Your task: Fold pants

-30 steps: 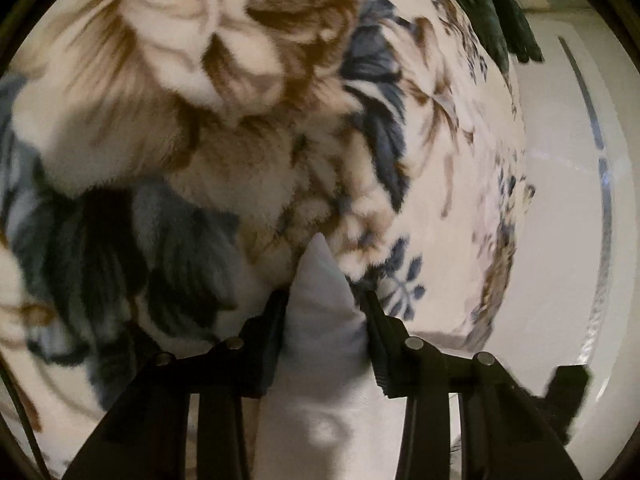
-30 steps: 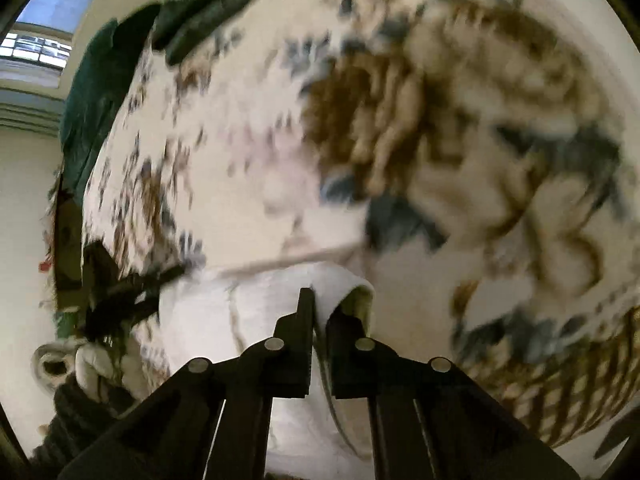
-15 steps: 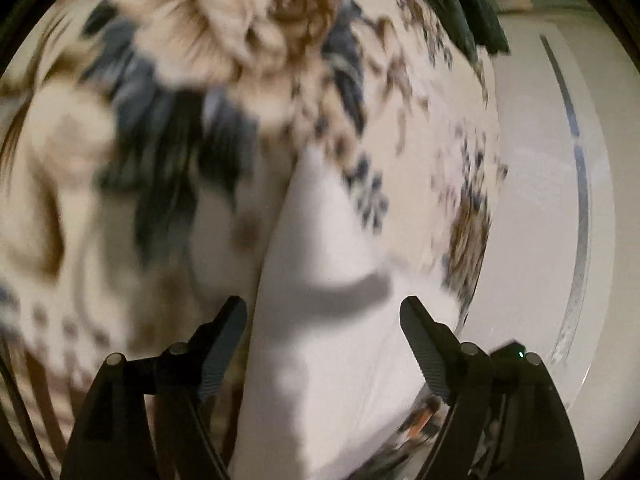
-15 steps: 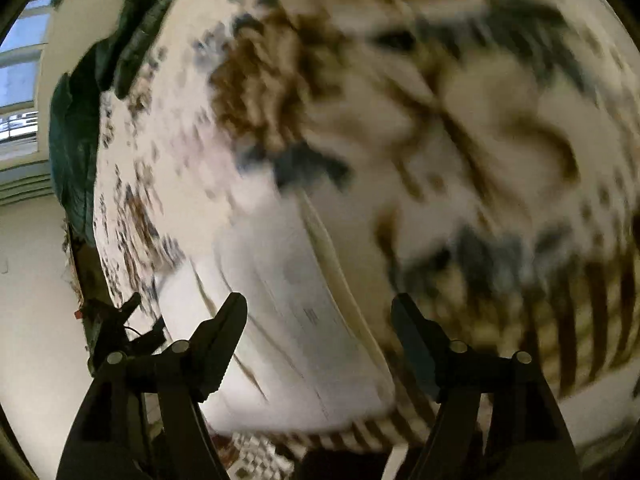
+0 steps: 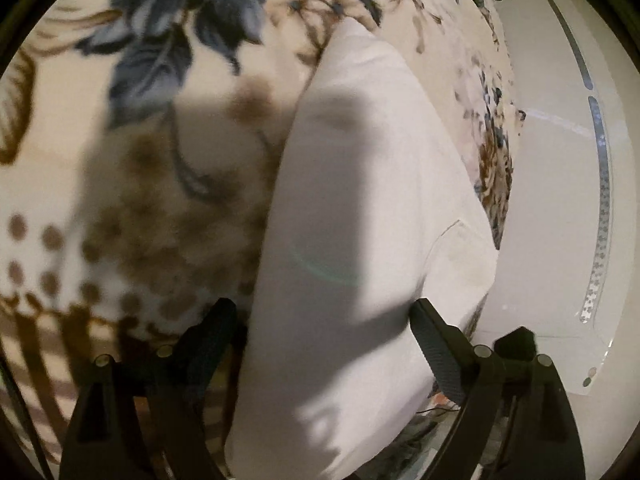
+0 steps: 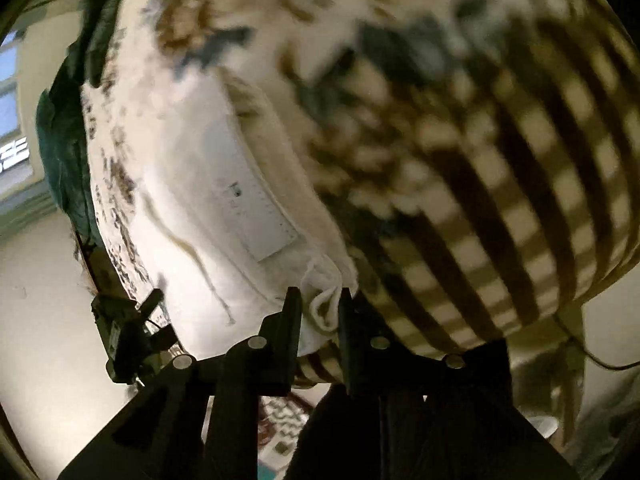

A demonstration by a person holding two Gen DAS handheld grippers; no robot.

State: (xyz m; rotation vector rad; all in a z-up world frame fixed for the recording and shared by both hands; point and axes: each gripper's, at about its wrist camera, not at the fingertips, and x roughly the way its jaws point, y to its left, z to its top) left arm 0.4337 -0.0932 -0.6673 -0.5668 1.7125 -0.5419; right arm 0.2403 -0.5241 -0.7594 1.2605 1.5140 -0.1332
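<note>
White pants (image 5: 360,208) flat on my floral blanket (image 5: 152,152).
My left gripper (image 5: 322,332) has just spread its jaws wide, holding nothing; my right gripper (image 6: 318,308) has just closed its jaws, pinching the waistband corner.

A plush blanket (image 5: 168,128) printed with blue-grey leaves, brown flowers, dots and stripes covered the bed; in the right wrist view its brown-and-cream checked border (image 6: 500,184) was blurred. A dark green cloth (image 6: 60,136) lay along the far edge. A pale floor (image 5: 560,184) ran beside the bed, and a window (image 6: 10,120) showed at left.
</note>
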